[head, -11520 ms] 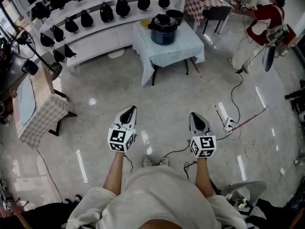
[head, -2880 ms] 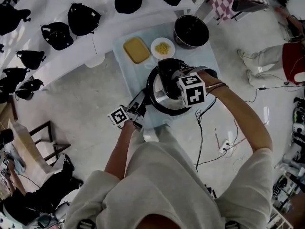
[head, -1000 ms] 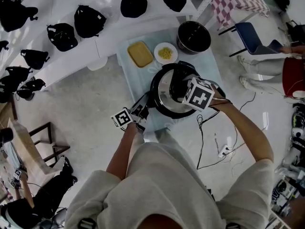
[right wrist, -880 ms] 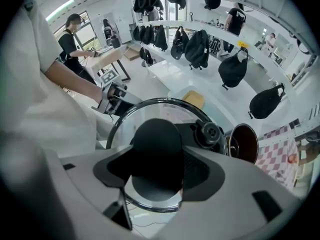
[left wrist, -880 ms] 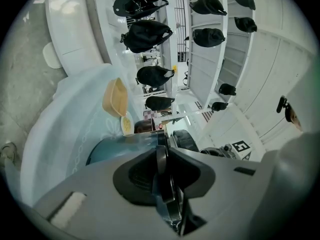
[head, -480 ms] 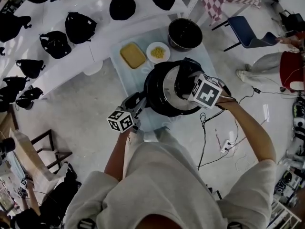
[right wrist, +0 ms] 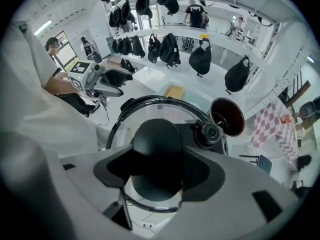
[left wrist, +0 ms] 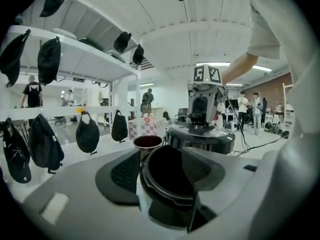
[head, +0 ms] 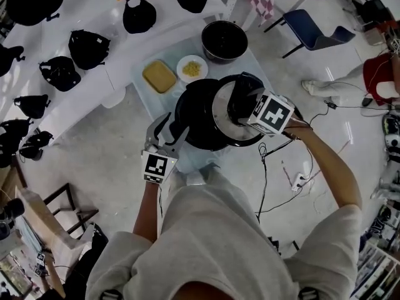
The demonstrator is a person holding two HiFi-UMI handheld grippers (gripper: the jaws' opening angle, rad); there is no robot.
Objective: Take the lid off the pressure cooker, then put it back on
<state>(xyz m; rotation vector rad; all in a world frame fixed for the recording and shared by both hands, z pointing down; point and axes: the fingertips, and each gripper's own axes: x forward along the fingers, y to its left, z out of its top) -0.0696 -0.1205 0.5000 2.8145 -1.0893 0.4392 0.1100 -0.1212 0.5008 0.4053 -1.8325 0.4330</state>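
Cooker (head: pixel 190 120) stands on the table (head: pixel 232 159). Lid (head: pixel 220 112) lies over it, offset toward 3 o'clock in the head view; whether it is seated or lifted clear cannot be told. Right gripper (head: pixel 240 99) is clamped wide on the lid's knob (right wrist: pixel 156 144). Left gripper (head: pixel 167 129), at the cooker's 8 o'clock, has just been opening: jaws apart, no grip evident, dark shape between them unidentified. Judgement: lid in hand; seating and release remain.
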